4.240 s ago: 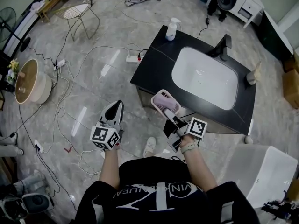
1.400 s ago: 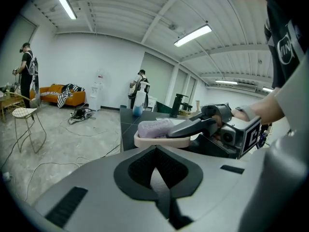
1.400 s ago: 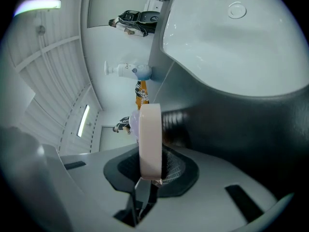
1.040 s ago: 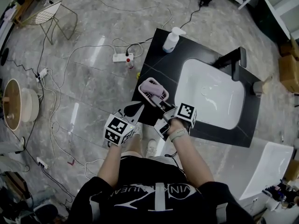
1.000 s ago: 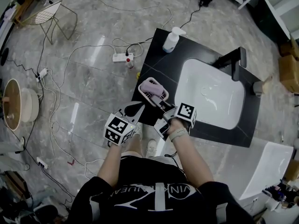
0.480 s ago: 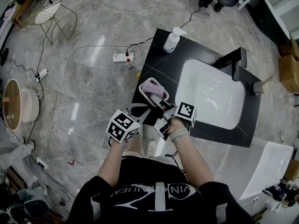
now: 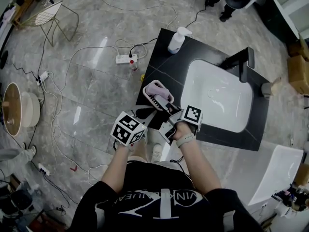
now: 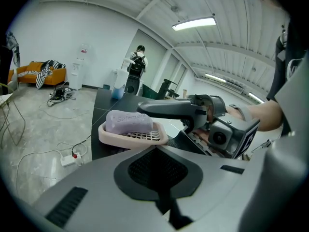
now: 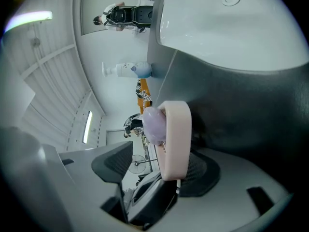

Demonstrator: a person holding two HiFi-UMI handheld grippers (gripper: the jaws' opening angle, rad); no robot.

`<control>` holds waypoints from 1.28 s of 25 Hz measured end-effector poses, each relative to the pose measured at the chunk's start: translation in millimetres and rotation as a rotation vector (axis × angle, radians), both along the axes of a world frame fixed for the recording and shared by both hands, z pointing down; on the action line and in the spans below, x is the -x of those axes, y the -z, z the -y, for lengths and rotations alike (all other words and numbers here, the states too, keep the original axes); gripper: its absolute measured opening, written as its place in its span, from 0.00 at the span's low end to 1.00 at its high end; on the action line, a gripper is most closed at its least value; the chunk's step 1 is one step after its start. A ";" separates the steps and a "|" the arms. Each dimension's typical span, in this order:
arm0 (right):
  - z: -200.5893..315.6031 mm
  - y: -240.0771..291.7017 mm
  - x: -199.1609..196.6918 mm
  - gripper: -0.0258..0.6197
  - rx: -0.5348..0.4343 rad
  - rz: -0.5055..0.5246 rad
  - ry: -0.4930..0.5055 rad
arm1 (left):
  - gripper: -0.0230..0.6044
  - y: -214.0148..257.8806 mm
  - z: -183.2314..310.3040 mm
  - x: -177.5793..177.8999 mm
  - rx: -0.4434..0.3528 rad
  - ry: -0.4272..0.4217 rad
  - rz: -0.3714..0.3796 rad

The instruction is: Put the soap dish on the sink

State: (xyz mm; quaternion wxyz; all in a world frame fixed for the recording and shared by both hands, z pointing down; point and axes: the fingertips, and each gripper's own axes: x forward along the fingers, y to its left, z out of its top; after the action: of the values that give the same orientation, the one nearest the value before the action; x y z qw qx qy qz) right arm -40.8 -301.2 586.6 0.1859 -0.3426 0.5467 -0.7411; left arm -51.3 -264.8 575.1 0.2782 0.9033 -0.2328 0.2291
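The pink soap dish point(image 7: 147, 97) with a purple soap bar point(image 7: 159, 88) rests on the near left corner of the black sink counter point(image 7: 164, 64). My right gripper point(image 7: 163, 104) is at the dish's near end. Its jaws have just been opening and now stand open. In the right gripper view the dish point(image 9: 176, 129) lies between them, against one pad and apart from the other. My left gripper point(image 7: 145, 114) is shut, its tip just short of the counter's edge. In the left gripper view the dish point(image 8: 133, 136) lies right ahead, under the right gripper's upper jaw.
A white basin point(image 7: 219, 95) and a black faucet point(image 7: 241, 62) fill the counter's middle and far side. A soap dispenser point(image 7: 177, 40) stands at the far left corner. A power strip point(image 7: 124, 59) and cables lie on the floor to the left.
The right gripper's jaws have opened off the soap dish, which stays on the counter. The left gripper has swung a little rightward, toward the dish.
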 end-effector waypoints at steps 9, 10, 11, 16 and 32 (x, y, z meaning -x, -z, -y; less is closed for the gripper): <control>-11.5 3.3 -0.9 0.48 0.042 0.027 0.002 | 0.06 -2.3 -0.8 -3.0 0.002 0.012 0.026; -13.0 3.4 -0.8 0.48 0.045 0.030 0.002 | 0.06 -2.2 -1.0 -3.1 0.004 0.012 0.026; -14.5 3.5 -0.4 0.48 0.047 0.034 0.004 | 0.06 -2.2 -1.1 -2.9 0.006 0.012 0.028; -22.0 3.1 3.0 0.48 0.058 0.057 0.015 | 0.06 -4.5 -3.4 -1.5 0.019 0.014 0.051; -38.6 -1.2 4.4 0.48 0.115 0.140 -0.008 | 0.06 -10.0 -5.7 -4.2 0.029 0.011 0.091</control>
State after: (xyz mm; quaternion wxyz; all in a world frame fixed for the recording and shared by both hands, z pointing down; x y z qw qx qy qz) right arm -45.1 -262.6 587.8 0.2068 -0.3023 0.4877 -0.7925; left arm -47.1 -259.1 585.1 0.2816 0.8865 -0.2468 0.2717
